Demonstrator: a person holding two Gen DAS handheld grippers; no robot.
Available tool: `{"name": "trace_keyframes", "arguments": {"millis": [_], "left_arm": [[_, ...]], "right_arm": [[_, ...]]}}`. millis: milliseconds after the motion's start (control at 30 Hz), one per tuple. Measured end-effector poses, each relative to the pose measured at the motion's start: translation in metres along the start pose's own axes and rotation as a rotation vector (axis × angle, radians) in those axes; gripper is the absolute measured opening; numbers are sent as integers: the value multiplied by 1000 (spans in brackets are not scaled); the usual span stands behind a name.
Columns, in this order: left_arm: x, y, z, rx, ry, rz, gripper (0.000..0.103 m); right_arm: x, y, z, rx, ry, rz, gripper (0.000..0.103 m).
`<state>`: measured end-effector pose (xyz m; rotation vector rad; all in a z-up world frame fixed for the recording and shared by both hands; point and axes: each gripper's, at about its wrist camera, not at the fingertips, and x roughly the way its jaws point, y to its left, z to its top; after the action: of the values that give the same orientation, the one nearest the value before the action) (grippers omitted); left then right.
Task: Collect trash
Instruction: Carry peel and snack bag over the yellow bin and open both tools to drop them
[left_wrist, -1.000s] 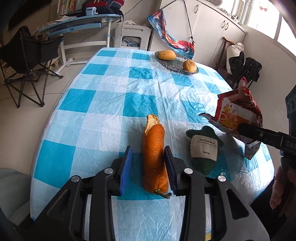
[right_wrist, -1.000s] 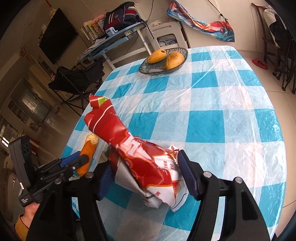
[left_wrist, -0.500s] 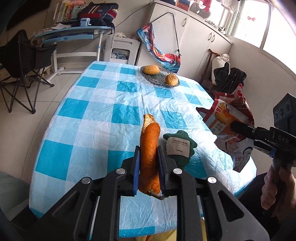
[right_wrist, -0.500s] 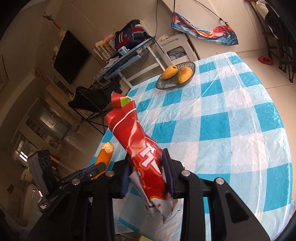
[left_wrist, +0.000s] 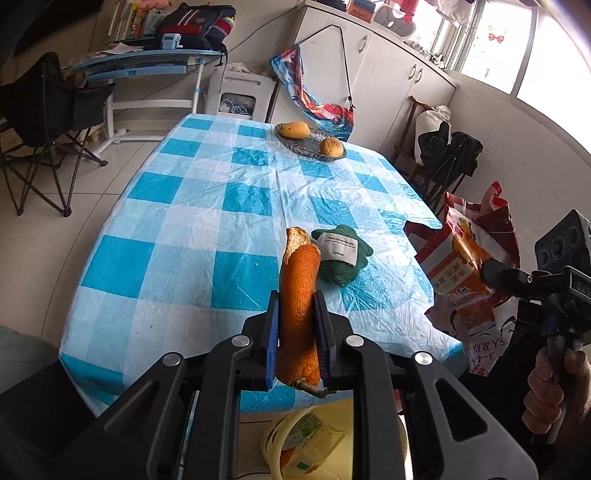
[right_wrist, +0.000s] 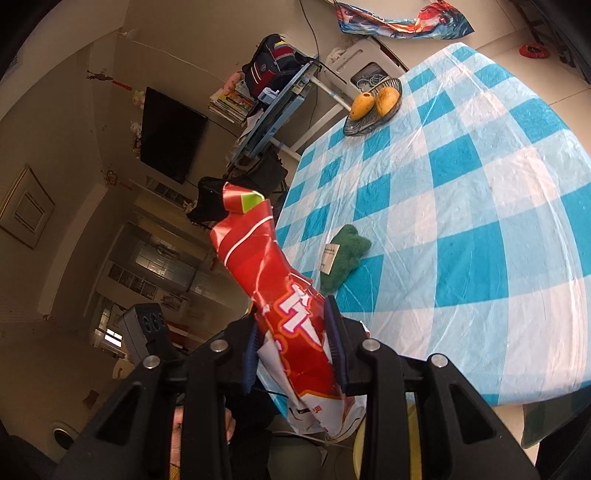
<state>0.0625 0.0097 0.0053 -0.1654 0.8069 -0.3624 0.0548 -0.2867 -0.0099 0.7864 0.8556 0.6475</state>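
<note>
The left gripper (left_wrist: 296, 332) was clamped on a long strip of orange peel (left_wrist: 299, 306), held above the near edge of the checked table (left_wrist: 184, 236) — a yellow bin (left_wrist: 306, 443) sat just below. The right gripper (right_wrist: 293, 343) was closed tight on a crumpled red snack bag (right_wrist: 280, 306), off the table's near-right corner; 1 green scrubber (left_wrist: 340, 254) lay near the front, 2 mangoes (left_wrist: 293, 130) in a far dish (left_wrist: 306, 147).

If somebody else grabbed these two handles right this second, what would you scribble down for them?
Left gripper: shut on the orange peel, lifted off the table, above the yellow bin.
Right gripper: shut on the red snack bag, held past the table edge.
Done: both pieces picked up.
Left: drop both in the bin. The green scrubber lies on the table; whether it is trash, I cannot tell. Fruit dish stays.
</note>
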Motion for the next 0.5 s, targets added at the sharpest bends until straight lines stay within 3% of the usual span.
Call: {"name": "trace_keyframes", "arguments": {"millis": [167,300,400,500], "left_arm": [[-10,-4,-7,8,-4,-23,17],[-15,-8,-13,23,-4,-33,17],[-19,-10,-18,30,-2,-36,17],[-23,-12,-22,38,-3,-35,17]], "right_arm": [[7,3,-21,2,91,-13,35],[22,14,-41,-66,204,-112,40],[36,18,-54,-111,292,-178,50],[39,23,-58,-141,299,-220,53]]}}
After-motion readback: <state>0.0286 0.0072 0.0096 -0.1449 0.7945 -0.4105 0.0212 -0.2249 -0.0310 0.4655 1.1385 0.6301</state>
